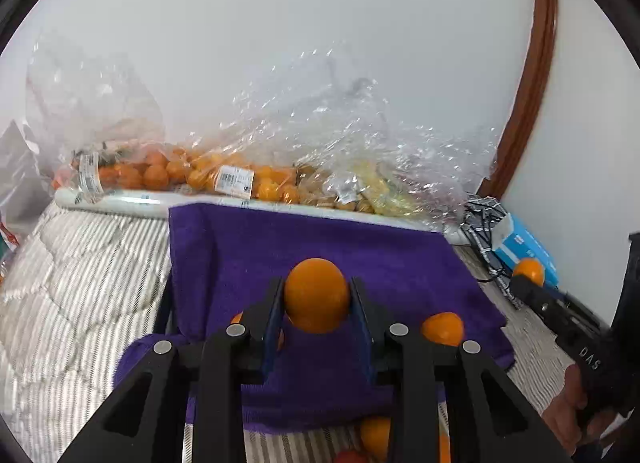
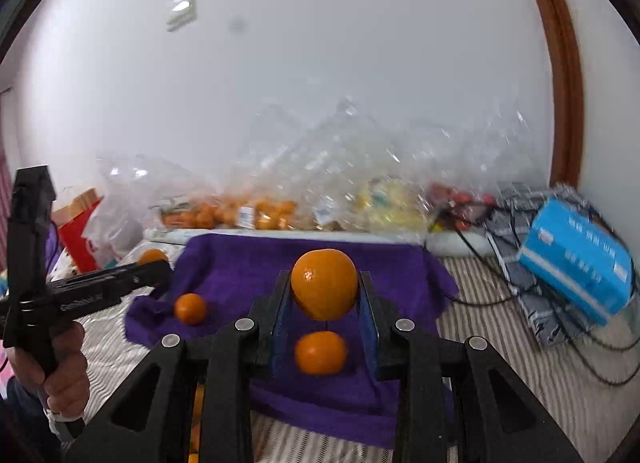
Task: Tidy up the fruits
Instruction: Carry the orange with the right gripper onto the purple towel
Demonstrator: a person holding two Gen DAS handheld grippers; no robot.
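In the left wrist view, my left gripper is shut on a mandarin, held above a purple towel. A loose mandarin lies on the towel to the right. Further right, my right gripper carries its own mandarin. In the right wrist view, the right gripper is shut on a mandarin over the purple towel. Two mandarins rest on the towel. The left gripper at the left holds a mandarin.
Clear plastic bags of mandarins and other fruit line the white wall behind a white roll. A blue box and black cables lie at the right on the striped bedding. More mandarins show below the towel.
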